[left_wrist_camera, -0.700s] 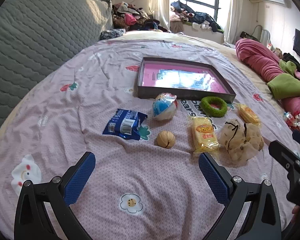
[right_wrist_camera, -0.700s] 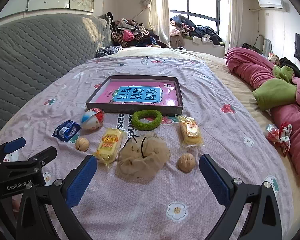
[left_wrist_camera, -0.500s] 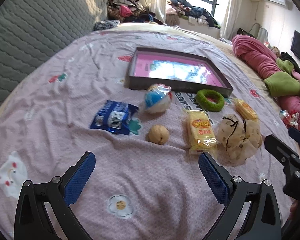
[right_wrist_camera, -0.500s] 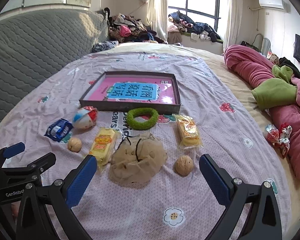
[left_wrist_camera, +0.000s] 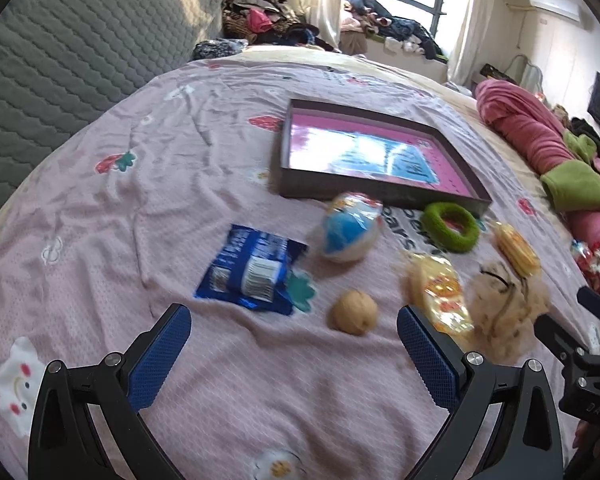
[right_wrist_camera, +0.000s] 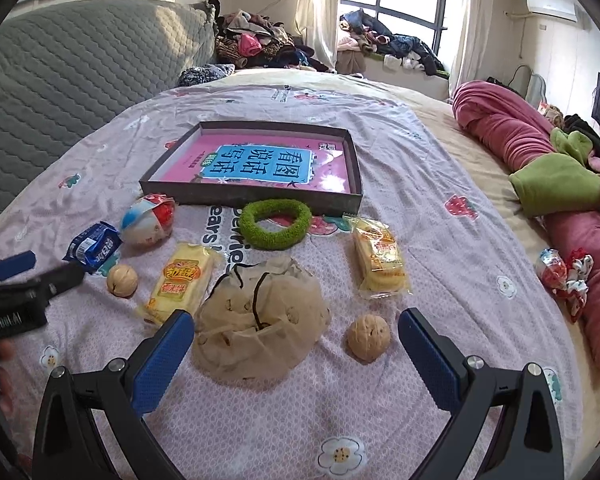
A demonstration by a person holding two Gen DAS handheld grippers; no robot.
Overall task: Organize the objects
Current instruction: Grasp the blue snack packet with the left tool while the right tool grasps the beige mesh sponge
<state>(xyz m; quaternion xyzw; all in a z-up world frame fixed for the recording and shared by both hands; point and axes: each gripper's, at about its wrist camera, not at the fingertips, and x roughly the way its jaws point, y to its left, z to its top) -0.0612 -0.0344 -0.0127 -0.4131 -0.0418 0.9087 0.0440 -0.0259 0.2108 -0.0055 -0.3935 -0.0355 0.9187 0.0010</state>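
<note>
A dark shallow box with a pink book inside lies on the bed. In front of it lie a green ring, a wrapped ball, a blue snack packet, two yellow cake packets, a beige mesh bag and two walnuts. My left gripper is open, just short of the blue packet and a walnut. My right gripper is open, with the mesh bag and the right walnut between its fingers.
A grey quilted headboard rises at left. A rolled pink and green blanket lies along the right side, with a small wrapped item beside it. Clothes are piled by the window at the back.
Both grippers have moved forward and lower toward the objects, which now look larger. Both stay open. No object has moved.
</note>
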